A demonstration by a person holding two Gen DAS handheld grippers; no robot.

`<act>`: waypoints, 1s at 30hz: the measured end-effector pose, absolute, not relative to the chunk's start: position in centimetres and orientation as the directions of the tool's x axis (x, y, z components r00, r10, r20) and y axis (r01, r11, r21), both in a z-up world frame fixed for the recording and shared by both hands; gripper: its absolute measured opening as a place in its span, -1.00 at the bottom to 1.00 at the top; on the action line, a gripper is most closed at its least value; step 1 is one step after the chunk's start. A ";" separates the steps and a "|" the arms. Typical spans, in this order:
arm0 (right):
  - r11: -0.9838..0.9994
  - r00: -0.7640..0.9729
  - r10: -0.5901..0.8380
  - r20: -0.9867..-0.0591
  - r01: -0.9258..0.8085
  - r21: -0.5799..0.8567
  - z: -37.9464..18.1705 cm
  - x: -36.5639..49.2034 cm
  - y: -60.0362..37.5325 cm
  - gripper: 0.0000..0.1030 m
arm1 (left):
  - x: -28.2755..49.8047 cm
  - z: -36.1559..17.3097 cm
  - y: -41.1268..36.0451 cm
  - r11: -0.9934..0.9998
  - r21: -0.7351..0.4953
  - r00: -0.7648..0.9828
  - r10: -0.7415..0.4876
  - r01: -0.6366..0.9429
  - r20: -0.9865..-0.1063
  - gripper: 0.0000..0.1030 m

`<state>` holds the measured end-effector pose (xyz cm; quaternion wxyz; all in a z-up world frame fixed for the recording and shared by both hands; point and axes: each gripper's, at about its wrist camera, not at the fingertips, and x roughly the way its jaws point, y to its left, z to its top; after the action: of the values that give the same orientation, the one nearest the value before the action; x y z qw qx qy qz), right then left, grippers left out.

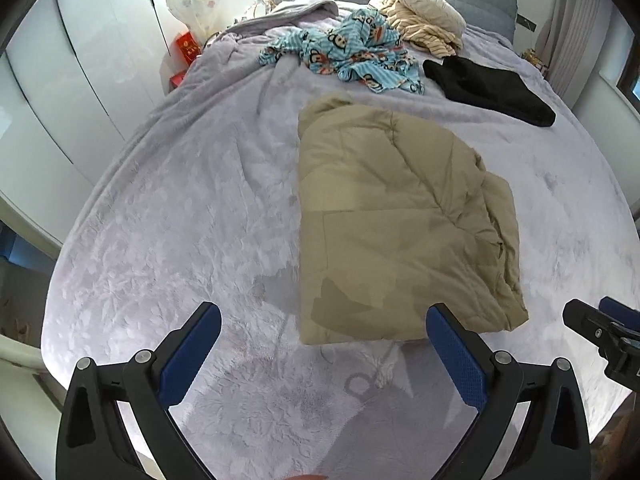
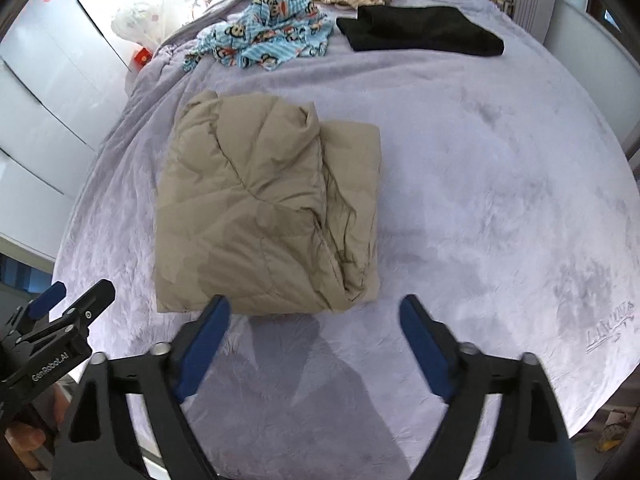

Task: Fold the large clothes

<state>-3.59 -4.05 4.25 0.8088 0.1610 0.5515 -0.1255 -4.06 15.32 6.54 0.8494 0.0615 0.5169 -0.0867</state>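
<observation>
While the tan padded coat (image 1: 396,216) lies folded into a thick, roughly rectangular bundle on the lilac bedspread (image 1: 180,208), we judge this garment's fold to be done or all but done: sleeves and sides are tucked in, and only a loose flap along its right edge looks untidy. From the left wrist view the bundle sits at about one o'clock from our left gripper (image 1: 324,356); from the right wrist view it sits at about eleven o'clock from our right gripper (image 2: 316,344).

Its long axis runs from the near edge of the bed toward the headboard, with the rounded hood or collar end pointing away from us, toward twelve o'clock, and the squared hem nearest us.

Both our grippers hang above the bed with jaws spread wide and nothing between the blue pads; neither touches the coat.

Farther out, at twelve o'clock, a blue cartoon-print garment (image 1: 344,56) lies crumpled and unfolded, and a cream fleece pile (image 1: 424,20) sits beyond it. A black garment (image 1: 488,88) at one to two o'clock lies flat; whether it is properly folded we cannot tell. So we reckon at least two pieces remain.
</observation>
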 end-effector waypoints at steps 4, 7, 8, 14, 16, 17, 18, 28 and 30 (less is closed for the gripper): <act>0.919 0.387 -0.066 -0.920 0.383 0.095 5.1 -3.8 -4.0 1.00 | -4.2 7.1 15.2 0.978 0.013 0.459 -0.085 0.206 -0.884 1.00; 0.915 0.384 -0.112 -0.916 0.400 0.056 5.5 -3.8 -4.2 1.00 | -4.4 7.4 15.2 0.979 0.010 0.464 -0.087 0.202 -0.882 1.00; 0.913 0.380 -0.131 -0.916 0.405 0.038 5.7 -3.8 -4.2 1.00 | -4.5 7.6 15.2 0.980 0.006 0.465 -0.090 0.201 -0.881 1.00; 0.918 0.389 -0.140 -0.910 0.397 0.029 6.6 -3.8 -4.2 1.00 | -4.5 8.1 15.3 0.980 -0.003 0.468 -0.099 0.201 -0.878 1.00; 0.918 0.394 -0.146 -0.907 0.396 0.025 6.9 -3.9 -4.0 1.00 | -4.6 8.3 15.3 0.980 -0.006 0.470 -0.101 0.199 -0.877 1.00; 0.918 0.397 -0.145 -0.906 0.395 0.026 7.0 -3.9 -4.0 1.00 | -4.6 8.4 15.4 0.980 -0.007 0.472 -0.102 0.199 -0.876 1.00; 0.918 0.398 -0.146 -0.906 0.395 0.026 7.1 -3.9 -4.0 1.00 | -4.6 8.5 15.4 0.980 -0.007 0.472 -0.102 0.200 -0.876 1.00; 0.917 0.403 -0.149 -0.903 0.398 0.026 7.5 -4.0 -4.0 1.00 | -4.8 8.9 15.5 0.979 -0.013 0.475 -0.109 0.202 -0.873 1.00; 0.918 0.404 -0.149 -0.903 0.397 0.026 7.5 -4.0 -4.0 1.00 | -4.8 8.9 15.5 0.979 -0.013 0.475 -0.110 0.201 -0.873 1.00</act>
<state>-3.99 -3.99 7.52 0.8293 0.1187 0.5206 -0.1645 -4.84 15.49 8.94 0.8576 0.0454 0.5043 -0.0905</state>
